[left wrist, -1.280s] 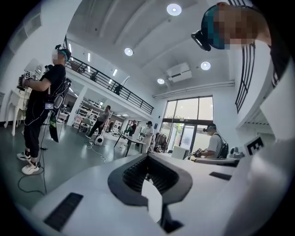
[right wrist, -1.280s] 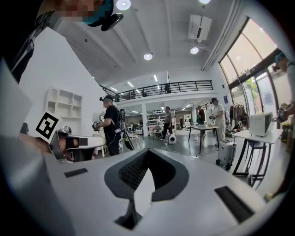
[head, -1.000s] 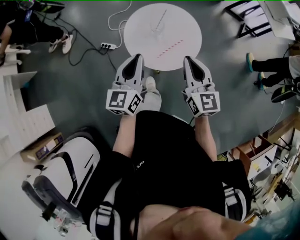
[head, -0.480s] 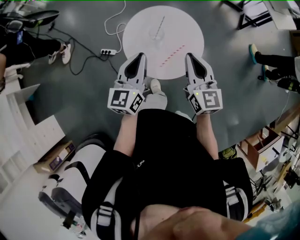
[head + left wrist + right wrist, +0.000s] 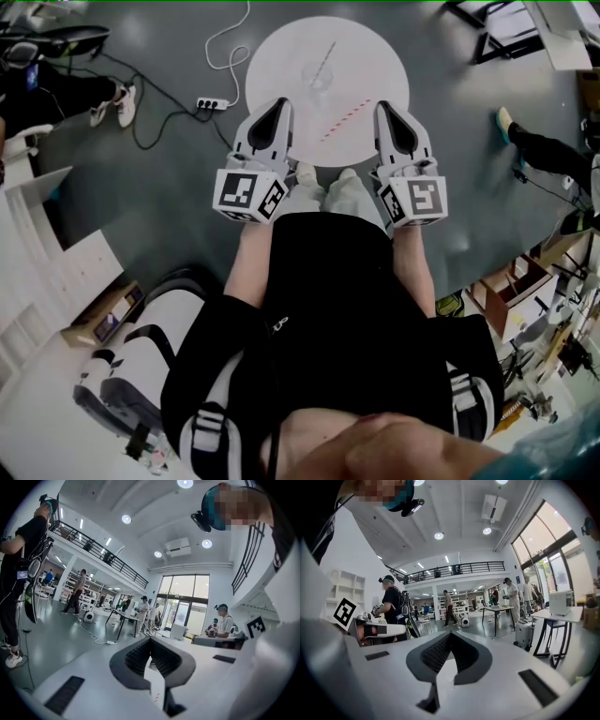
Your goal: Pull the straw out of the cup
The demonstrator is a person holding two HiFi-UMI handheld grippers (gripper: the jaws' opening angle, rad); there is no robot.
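Left gripper [image 5: 277, 105] and right gripper [image 5: 383, 108], jaws together and empty, hovered over the near edge of the round table [image 5: 277, 47], apart from the cup [image 5: 317, 81] holding its straw [image 5: 326, 56].

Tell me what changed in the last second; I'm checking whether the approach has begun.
The person stepped closer, so the left gripper and right gripper moved forward over the near edge of the table. Nothing gripped or released; both stay shut, empty. The cup, its straw and the striped straw lying beside it are unmoved.
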